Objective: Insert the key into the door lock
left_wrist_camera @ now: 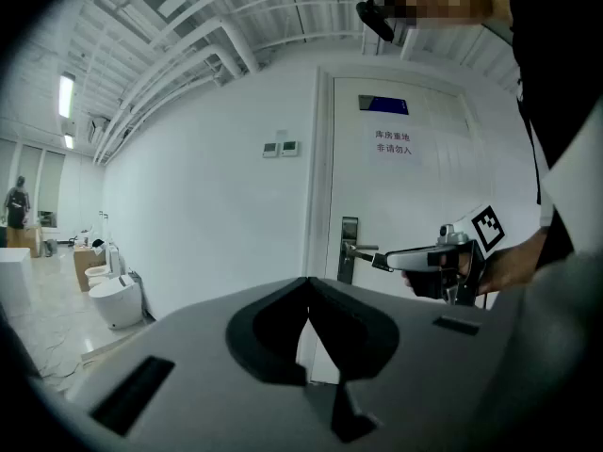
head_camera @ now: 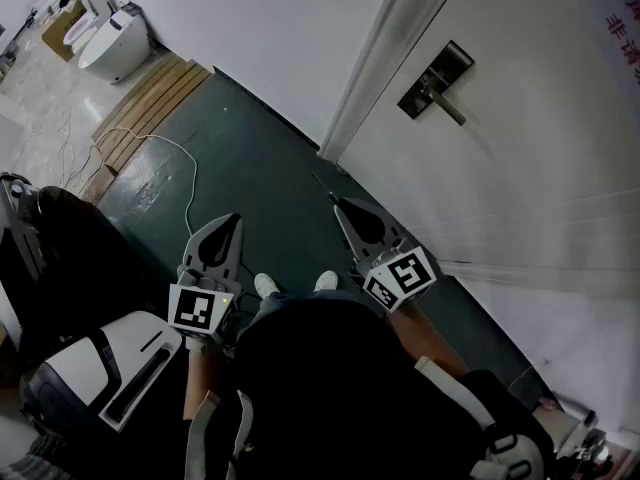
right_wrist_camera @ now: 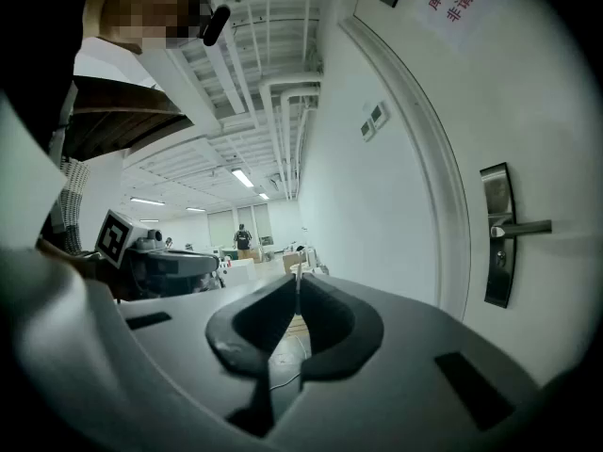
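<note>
The white door's dark lock plate with its lever handle sits upper right in the head view, well ahead of both grippers. My right gripper is shut on a thin key that sticks out past its tips, pointing towards the door frame. In the right gripper view the key shows as a pale sliver between the closed jaws, and the lock plate is off to the right. My left gripper is shut with nothing in it, beside the right one. In its own view the left gripper faces the lock plate.
A dark green floor strip runs along the wall, with a white cable and wooden boards on it. White toilets stand at the far left. A black-and-white machine is by my left side.
</note>
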